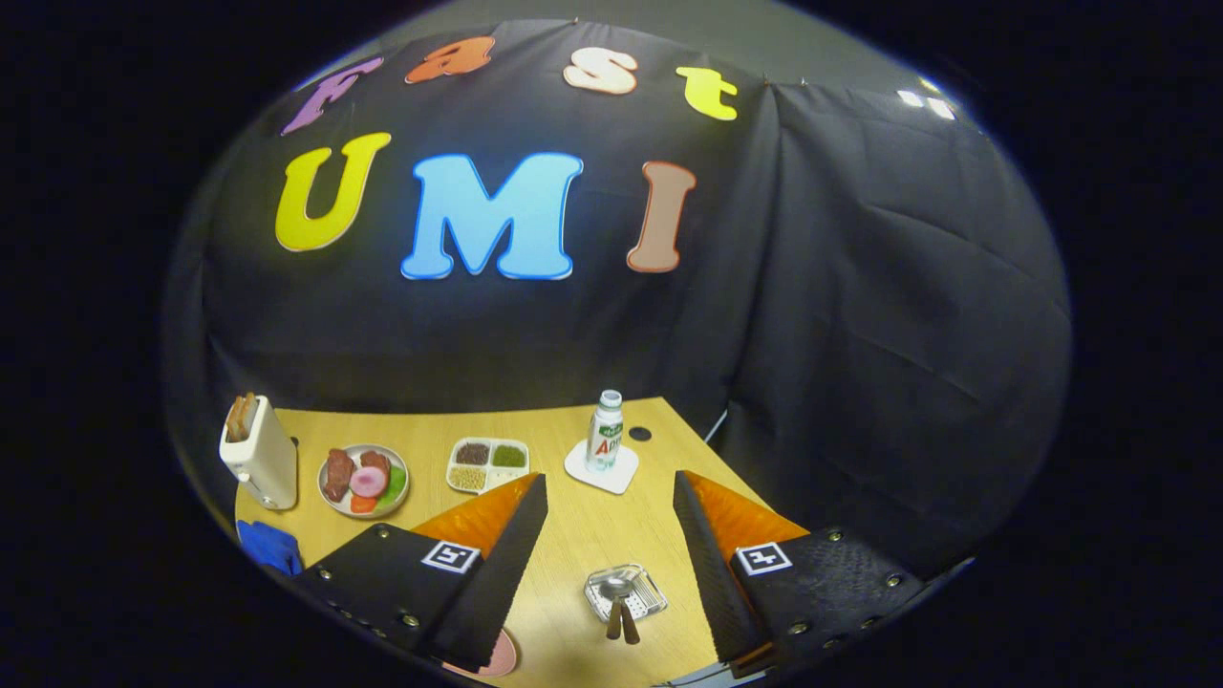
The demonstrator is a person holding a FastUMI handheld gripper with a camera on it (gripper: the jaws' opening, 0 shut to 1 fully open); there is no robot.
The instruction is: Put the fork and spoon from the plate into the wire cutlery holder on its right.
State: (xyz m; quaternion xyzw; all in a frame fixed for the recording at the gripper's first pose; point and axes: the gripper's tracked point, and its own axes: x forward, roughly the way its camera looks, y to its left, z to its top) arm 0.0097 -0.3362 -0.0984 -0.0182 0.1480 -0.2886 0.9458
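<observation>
Wooden table (573, 535) lies bare ahead; gripper (611, 573) fingers spread wide, empty, above wire cutlery holder (626, 592) holding two brown-handled utensils.

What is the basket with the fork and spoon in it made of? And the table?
The cutlery holder looks like thin shiny metal wire; it glints silvery. The fork and spoon handles look brown, maybe wood. The table looks like pale wood with streaky grain. The open gripper hangs above.

Your gripper (611, 535) has two wedge-shaped fingers (497, 564) — black textured faces, translucent orange backs towards twelve o'clock. Each carries a small square black-and-white marker and a row of round metal screws along its outer edge — they stand apart.
</observation>
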